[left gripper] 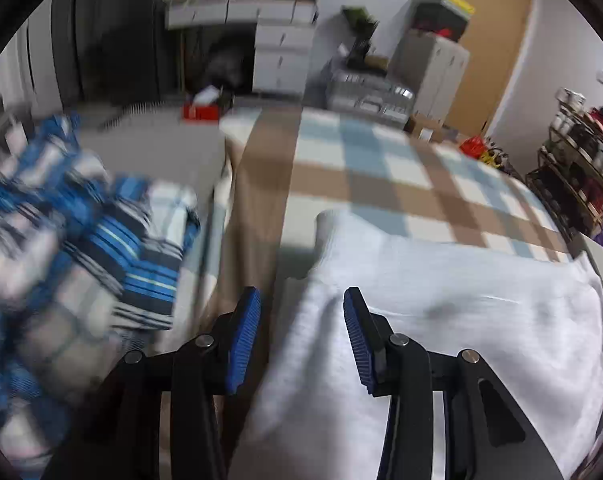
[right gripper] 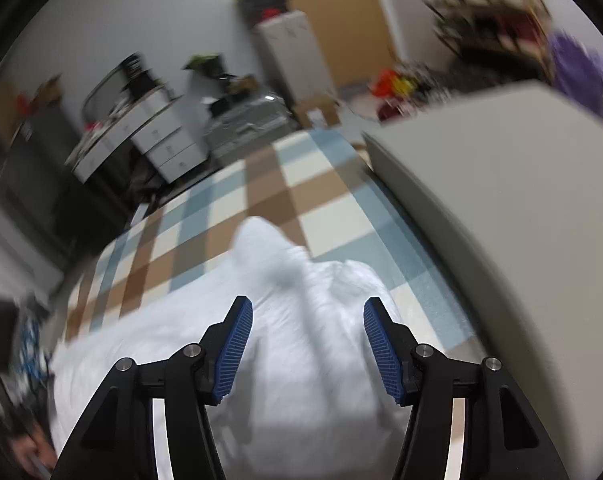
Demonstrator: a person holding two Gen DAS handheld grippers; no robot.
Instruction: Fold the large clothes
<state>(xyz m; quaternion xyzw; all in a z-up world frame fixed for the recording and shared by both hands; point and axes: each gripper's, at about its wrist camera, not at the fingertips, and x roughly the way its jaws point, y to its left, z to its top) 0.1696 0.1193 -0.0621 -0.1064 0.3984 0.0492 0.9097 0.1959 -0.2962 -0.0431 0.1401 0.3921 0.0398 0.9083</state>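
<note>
The white garment [left gripper: 441, 312] lies bunched on the plaid bedspread [left gripper: 381, 184], and a careless pinch could catch only its top layer (dragging the fold crooked). Over the garment, the left gripper [left gripper: 301, 340] and right gripper [right gripper: 307, 344] both stand spread, holding nothing.

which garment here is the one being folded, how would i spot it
Find the bed with the checked brown, blue and cream cover. The white garment lies on its near part. It is plain white, unlike the blue striped clothes heaped alongside.
</note>
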